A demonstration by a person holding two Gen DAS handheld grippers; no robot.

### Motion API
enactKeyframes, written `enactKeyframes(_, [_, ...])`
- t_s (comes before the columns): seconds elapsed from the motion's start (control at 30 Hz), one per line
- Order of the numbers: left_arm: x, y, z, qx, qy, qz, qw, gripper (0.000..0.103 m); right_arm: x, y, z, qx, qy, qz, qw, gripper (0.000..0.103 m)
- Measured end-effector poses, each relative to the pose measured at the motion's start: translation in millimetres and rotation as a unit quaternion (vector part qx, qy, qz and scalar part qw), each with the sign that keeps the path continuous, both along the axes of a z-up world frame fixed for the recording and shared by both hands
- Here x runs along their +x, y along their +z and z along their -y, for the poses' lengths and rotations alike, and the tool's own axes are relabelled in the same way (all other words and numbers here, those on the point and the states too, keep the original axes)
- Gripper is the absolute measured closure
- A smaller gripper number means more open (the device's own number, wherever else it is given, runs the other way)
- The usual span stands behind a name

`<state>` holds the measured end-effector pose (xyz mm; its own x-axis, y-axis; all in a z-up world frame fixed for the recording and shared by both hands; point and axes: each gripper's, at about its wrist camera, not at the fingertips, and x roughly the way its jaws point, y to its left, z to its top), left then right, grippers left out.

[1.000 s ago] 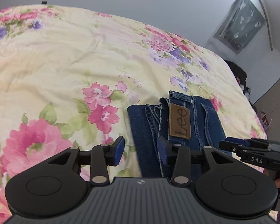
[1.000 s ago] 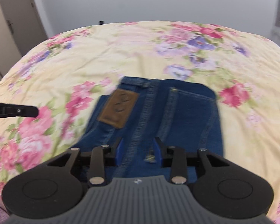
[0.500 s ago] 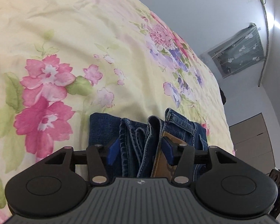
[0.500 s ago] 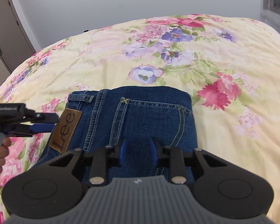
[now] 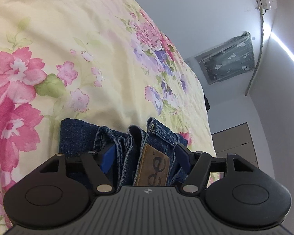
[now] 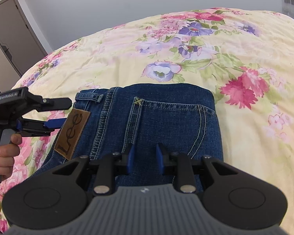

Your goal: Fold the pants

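Note:
Folded blue jeans [image 6: 156, 121] with a brown Lee patch [image 6: 71, 133] lie on the floral bedspread [image 6: 186, 49]. In the left wrist view the stacked denim edge [image 5: 127, 148] and the patch [image 5: 154, 166] sit between the wide-open jaws of my left gripper [image 5: 145, 154]. The right wrist view shows that gripper [image 6: 58, 113] at the jeans' left edge, one finger above and one below. My right gripper [image 6: 144, 156] hovers over the near part of the jeans, fingers a little apart and holding nothing.
The bed fills both views. A grey wall is behind it. A door [image 6: 9, 35] stands at the left in the right wrist view. A covered window [image 5: 229, 56] and a cabinet [image 5: 237, 143] are at the right in the left wrist view.
My left gripper has moved in and down to the jeans' left edge and opened wider around the folded layers. My right gripper has drawn back toward the near edge.

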<state>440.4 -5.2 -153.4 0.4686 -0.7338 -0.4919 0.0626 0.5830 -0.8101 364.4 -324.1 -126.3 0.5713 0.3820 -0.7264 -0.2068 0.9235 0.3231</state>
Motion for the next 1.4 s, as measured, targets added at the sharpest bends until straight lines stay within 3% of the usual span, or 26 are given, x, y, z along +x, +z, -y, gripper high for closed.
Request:
enactKeyframes(0.07, [4.0, 1.3, 10.5, 0.028, -0.001, 0.001, 0.9996, 0.026, 0.7, -1.5, 0.6, 0.002, 0.000, 0.000, 1.000, 0.082])
enactKeyframes(0.2, [3.9, 2.6, 35.3, 0.110, -0.009, 0.017, 0.9938, 0.054, 1.3, -6.9, 0.3, 0.002, -0.002, -0.003, 1.000, 0.081])
enactKeyframes(0.37, [-12.9, 21.7, 40.4, 0.138, -0.003, 0.052, 0.9891, 0.075, -0.4, -3.1, 4.0, 0.015, -0.007, -0.007, 1.000, 0.081])
enactKeyframes(0.57, [-31.5, 76.9, 58.8, 0.201, -0.052, 0.116, 0.9713, 0.079, -18.5, 17.9, 23.0, 0.009, -0.025, 0.016, 1.000, 0.080])
enactKeyframes(0.73, [-37.7, 82.2, 41.4, 0.216, -0.055, 0.106, 0.9691, 0.080, -25.9, 32.0, 43.9, 0.007, -0.045, 0.027, 0.999, 0.079])
enactKeyframes(0.9, [-33.9, 41.4, 14.7, 0.206, -0.027, 0.061, 0.9764, 0.080, -20.0, 26.8, 39.2, -0.003, -0.032, 0.025, 0.999, 0.089])
enactKeyframes(1.13, [-21.9, -2.6, -14.2, 0.136, -0.002, 0.010, 0.9907, 0.078, 13.5, 22.2, 15.2, -0.017, -0.013, 0.049, 0.999, 0.092])
enactKeyframes(1.4, [-18.7, -25.3, -23.8, 0.102, 0.005, 0.006, 0.9947, 0.074, 64.2, -25.2, -2.7, -0.072, -0.005, -0.004, 0.997, 0.099])
